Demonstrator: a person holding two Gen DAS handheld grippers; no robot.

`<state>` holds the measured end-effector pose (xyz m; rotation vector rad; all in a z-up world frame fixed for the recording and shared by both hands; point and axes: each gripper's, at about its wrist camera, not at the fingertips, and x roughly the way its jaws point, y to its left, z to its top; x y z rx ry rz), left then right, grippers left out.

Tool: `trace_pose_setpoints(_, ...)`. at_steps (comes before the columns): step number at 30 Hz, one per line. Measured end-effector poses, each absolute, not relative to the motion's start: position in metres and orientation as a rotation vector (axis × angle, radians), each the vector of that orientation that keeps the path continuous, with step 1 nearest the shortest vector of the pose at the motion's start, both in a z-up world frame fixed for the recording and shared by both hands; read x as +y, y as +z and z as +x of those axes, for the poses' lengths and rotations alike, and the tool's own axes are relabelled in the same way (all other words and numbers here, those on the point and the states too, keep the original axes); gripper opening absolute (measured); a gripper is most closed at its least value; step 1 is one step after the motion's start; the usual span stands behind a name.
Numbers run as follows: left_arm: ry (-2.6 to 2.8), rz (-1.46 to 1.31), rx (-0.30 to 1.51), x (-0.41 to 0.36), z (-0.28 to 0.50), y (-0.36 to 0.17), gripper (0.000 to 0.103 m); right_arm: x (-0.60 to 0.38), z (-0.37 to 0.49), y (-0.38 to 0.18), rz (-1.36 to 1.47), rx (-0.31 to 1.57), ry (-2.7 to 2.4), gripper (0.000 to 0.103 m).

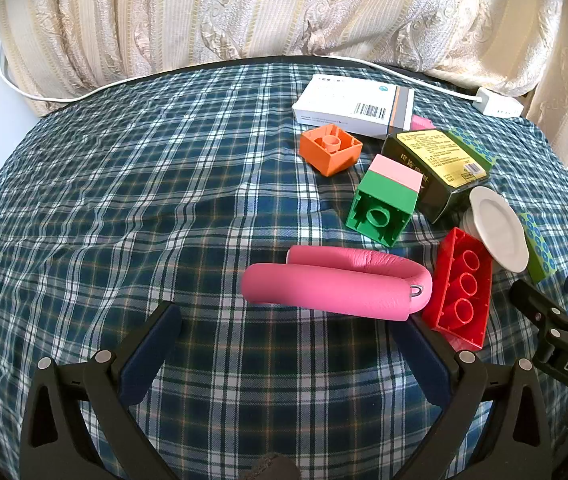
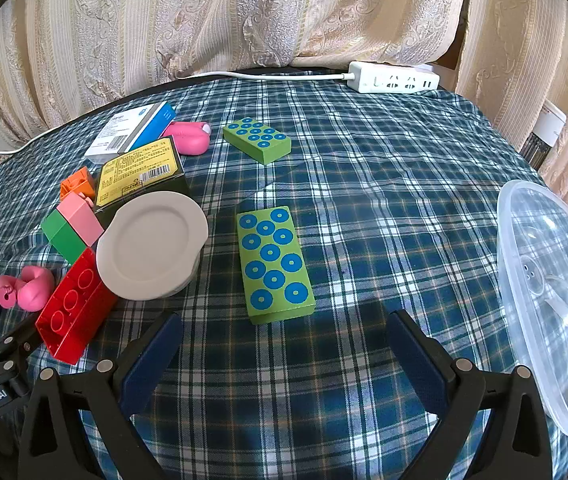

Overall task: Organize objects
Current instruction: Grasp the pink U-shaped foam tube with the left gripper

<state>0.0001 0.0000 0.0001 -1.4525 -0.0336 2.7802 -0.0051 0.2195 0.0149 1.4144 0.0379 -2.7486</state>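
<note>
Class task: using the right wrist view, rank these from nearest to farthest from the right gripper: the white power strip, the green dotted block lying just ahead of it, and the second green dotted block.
1. Near green dotted block, just ahead of the open right gripper.
2. Second green dotted block, mid-table, further back.
3. White power strip, at the far edge by the curtain.
</note>
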Motion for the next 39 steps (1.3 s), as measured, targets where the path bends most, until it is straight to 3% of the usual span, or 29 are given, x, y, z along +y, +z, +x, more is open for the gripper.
trace_pose_setpoints(33, 2.741, -1.433, -0.012, 0.000, 0.011, 0.004, 0.103, 0.222, -0.011, 0.016, 1.372, 0.142, -2.621, 0.103)
trace_pose_setpoints(39, 2.702, -1.371, -0.127, -0.008, 0.013, 0.007, 0.103, 0.222, -0.011, 0.016, 1.372, 0.142, -2.621, 0.103)
